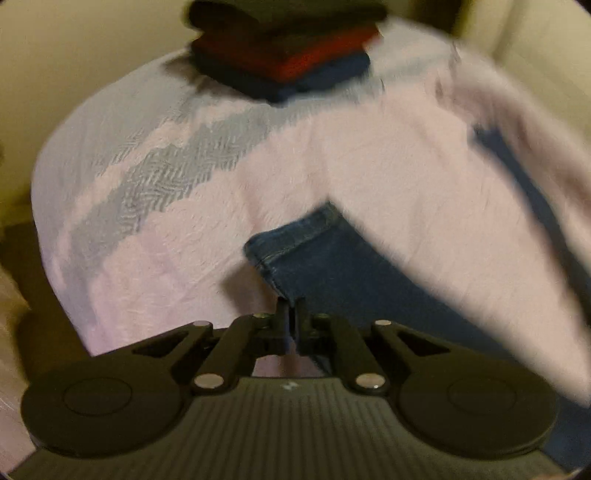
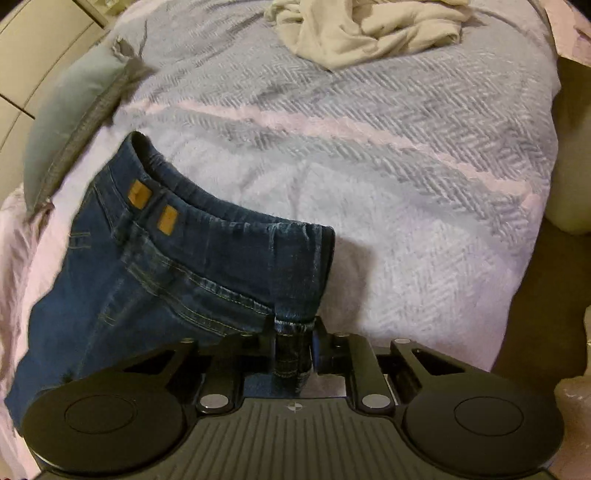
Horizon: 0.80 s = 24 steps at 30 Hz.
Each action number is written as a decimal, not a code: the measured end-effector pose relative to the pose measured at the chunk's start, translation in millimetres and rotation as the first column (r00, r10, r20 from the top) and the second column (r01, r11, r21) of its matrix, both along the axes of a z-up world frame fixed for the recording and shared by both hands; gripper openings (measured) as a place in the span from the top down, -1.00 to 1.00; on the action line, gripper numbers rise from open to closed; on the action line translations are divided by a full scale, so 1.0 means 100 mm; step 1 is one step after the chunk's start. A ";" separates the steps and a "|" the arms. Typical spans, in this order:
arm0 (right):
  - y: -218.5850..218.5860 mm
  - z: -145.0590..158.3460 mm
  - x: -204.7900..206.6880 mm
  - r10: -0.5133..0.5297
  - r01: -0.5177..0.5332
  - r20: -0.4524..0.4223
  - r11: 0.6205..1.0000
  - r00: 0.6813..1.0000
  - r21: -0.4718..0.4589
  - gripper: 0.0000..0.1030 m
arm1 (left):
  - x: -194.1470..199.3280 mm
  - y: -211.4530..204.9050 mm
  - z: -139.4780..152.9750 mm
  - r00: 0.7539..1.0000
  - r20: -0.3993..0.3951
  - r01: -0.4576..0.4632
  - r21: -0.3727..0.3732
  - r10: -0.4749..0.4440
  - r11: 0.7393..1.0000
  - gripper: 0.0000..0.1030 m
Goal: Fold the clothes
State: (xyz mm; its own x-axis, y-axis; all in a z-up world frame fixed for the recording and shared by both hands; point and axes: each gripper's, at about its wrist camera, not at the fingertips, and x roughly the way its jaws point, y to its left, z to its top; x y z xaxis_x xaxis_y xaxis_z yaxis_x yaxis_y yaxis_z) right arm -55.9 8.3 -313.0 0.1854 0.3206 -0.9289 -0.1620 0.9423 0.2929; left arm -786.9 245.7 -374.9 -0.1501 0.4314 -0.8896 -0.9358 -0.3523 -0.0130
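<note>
Nearest the right wrist camera, the right gripper has its fingers closed on the bunched waistband of the blue jeans, which spread toward 9 o'clock over the pink and grey bedspread. A cream garment lies crumpled at 12 o'clock and a grey pillow at 10 o'clock. The left gripper has its fingers nearly together, pinching the jeans' leg hem. At 12 o'clock there sits a stack of folded clothes.
</note>
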 end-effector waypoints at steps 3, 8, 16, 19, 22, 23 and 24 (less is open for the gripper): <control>0.04 -0.07 0.03 0.014 -0.016 -0.044 0.998 0.999 -0.057 0.44 | -0.16 0.10 -0.13 0.993 0.048 -0.103 -0.102 0.108 0.989 0.83; 0.23 0.41 0.00 0.163 -0.142 0.053 0.951 0.985 -0.276 0.21 | -0.09 0.24 0.32 0.990 -0.143 -0.017 -0.176 -0.008 0.984 0.74; 1.58 0.49 -1.02 0.710 -0.663 0.275 0.704 0.648 -0.256 0.21 | 0.66 1.24 0.58 0.992 0.116 0.053 0.027 -0.056 0.998 0.56; 2.20 0.18 -1.74 0.873 -0.848 0.325 0.454 0.363 -0.272 0.21 | 1.18 1.83 0.46 0.956 0.223 0.178 0.066 -0.188 0.982 0.54; 2.63 -0.06 -2.20 0.918 -0.891 0.366 0.290 0.156 -0.348 0.21 | 1.54 2.33 0.34 0.913 0.318 0.241 0.087 -0.256 0.967 0.45; 2.74 -0.13 -2.24 0.919 -0.892 0.364 0.285 0.150 -0.352 0.21 | 1.61 2.48 0.30 0.899 0.351 0.245 0.092 -0.261 0.965 0.43; 2.83 -0.19 -2.26 0.921 -0.891 0.360 0.283 0.149 -0.355 0.21 | 1.64 2.64 0.26 0.890 0.379 0.234 0.097 -0.254 0.967 0.39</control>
